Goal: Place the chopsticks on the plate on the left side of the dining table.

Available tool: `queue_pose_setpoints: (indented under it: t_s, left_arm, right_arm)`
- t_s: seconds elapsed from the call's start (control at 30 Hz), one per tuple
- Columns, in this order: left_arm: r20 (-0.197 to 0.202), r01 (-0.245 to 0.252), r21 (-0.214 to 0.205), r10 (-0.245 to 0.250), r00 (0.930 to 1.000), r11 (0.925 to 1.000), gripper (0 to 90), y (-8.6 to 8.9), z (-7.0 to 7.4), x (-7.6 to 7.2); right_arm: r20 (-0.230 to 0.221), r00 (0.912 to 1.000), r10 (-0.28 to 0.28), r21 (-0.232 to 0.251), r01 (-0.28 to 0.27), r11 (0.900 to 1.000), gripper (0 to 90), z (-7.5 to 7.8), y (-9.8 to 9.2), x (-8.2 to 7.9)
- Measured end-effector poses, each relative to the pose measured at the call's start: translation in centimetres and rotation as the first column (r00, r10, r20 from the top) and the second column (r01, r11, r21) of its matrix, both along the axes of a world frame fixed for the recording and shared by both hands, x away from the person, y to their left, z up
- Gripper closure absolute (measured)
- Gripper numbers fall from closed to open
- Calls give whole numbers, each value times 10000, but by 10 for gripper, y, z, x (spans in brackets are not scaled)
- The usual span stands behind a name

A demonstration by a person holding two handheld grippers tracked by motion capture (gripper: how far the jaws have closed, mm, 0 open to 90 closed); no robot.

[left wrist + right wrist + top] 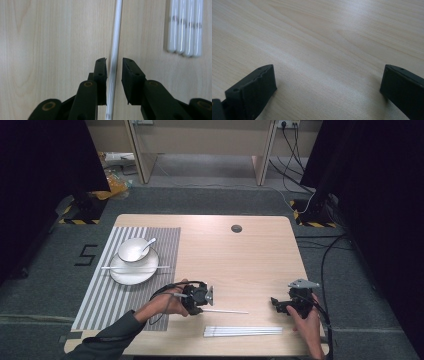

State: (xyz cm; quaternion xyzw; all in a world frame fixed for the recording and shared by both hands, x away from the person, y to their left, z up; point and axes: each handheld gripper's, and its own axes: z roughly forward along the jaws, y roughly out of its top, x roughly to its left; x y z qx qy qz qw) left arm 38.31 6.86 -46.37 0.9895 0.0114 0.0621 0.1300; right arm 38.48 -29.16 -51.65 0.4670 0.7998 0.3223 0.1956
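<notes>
The left gripper (pixel 202 301) is hovering low over the wooden table (pixel 250 255), just right of the striped placemat (pixel 107 295), with a single white chopstick (pixel 225 311) lying between its jaws and running out to the right. In the left gripper view the chopstick (pixel 114 60) is sitting in the gap between the two black jaws, close against one pad and clear of the other, so the claw is released around it rather than clenched. A bundle of white chopsticks (pixel 243 331) is lying near the table's front edge, just beyond the single one. The right gripper (pixel 287 304) is resting over bare wood, its jaws spread wide and grasping nothing. On the placemat a bowl (pixel 133 250) with a spoon (pixel 148 245) is sitting on a plate (pixel 134 270).
</notes>
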Motion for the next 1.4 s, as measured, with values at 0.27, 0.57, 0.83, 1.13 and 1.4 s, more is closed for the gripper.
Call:
queue_pose_setpoints:
  t_s: [0.27,0.57,0.83,1.13,1.4]
  left_arm:
    - [-93,92,79,-91,9999,9999,741,-18,-5,2]
    - [-255,244,335,-235,9994,9991,758,-34,-6,5]
    - [-476,333,787,-296,9984,9963,775,-42,-10,6]
    - [-821,359,1339,-250,9963,9903,806,-51,-10,11]
    - [-754,619,1906,-483,9960,9797,843,-60,-10,9]
  right_arm:
    - [-6,10000,-12,8,12,10000,3,0,0,0]
    - [-2,10000,-1,5,1,10000,3,0,0,0]
    - [5,10000,11,0,-11,10000,3,0,0,0]
    - [4,10000,14,0,-14,10000,3,0,0,0]
    - [4,10000,16,2,-16,10000,2,0,0,0]
